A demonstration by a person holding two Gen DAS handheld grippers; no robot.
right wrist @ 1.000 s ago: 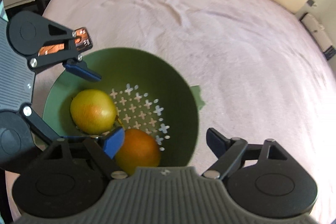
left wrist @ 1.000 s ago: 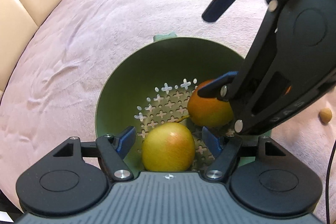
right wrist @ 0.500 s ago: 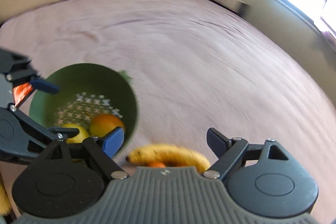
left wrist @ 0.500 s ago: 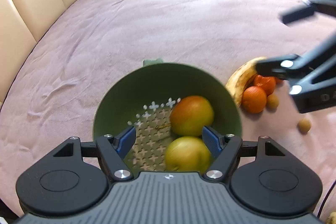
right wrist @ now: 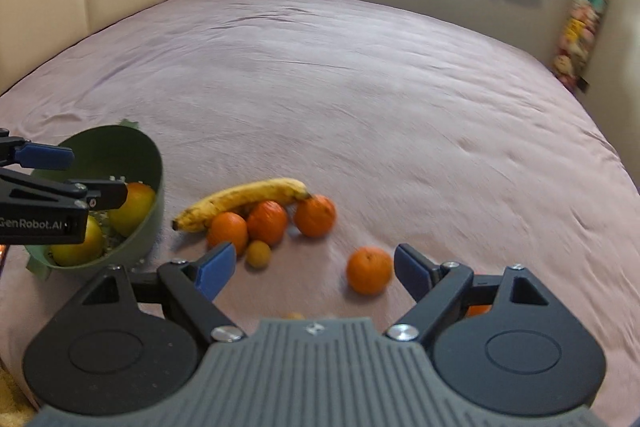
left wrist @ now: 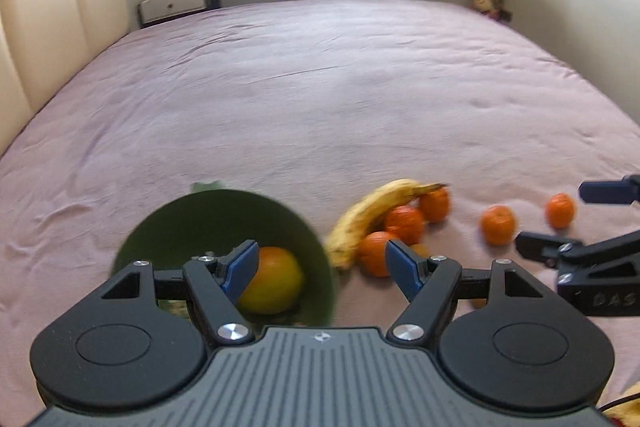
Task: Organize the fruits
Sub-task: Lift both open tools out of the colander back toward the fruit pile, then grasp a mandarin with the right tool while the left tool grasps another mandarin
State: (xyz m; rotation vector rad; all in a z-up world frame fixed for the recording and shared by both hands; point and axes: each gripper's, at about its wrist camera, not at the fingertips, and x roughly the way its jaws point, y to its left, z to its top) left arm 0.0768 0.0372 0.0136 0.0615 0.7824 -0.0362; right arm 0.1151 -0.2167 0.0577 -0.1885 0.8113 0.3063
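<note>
Both grippers are seen with fingers spread apart and nothing held. The left gripper [left wrist: 322,265] sits at lower centre of its own frame, over the near rim of the green bowl [left wrist: 320,255]. The right gripper [right wrist: 308,269] sits at lower centre of its frame, above loose fruit on the pink bedspread [right wrist: 360,87].

Task items: two apples are noted in the bowl at left of the right wrist view, one yellow-green [right wrist: 78,243], one orange-red [right wrist: 134,201]. A banana [right wrist: 240,201] rests against three mandarins [right wrist: 267,222] at frame centre. A single mandarin [right wrist: 369,270] lies just ahead of the right fingers, and a small yellowish fruit [right wrist: 258,254] sits beside the cluster.

Risks, as judged:
- The bedspread is soft, so round fruit may roll if it is nudged by a fingertip during approach.
- The banana leans on the mandarins. If one is lifted, the others may be shifted.
- The bowl appears tilted in the right wrist view. It could be tipped by contact from the left gripper.

View differences: the yellow-green apple is largely hidden behind the gripper in the left wrist view. A further mandarin [left wrist: 560,210] at the right of the left wrist view cannot be matched with certainty in the other view.
</note>
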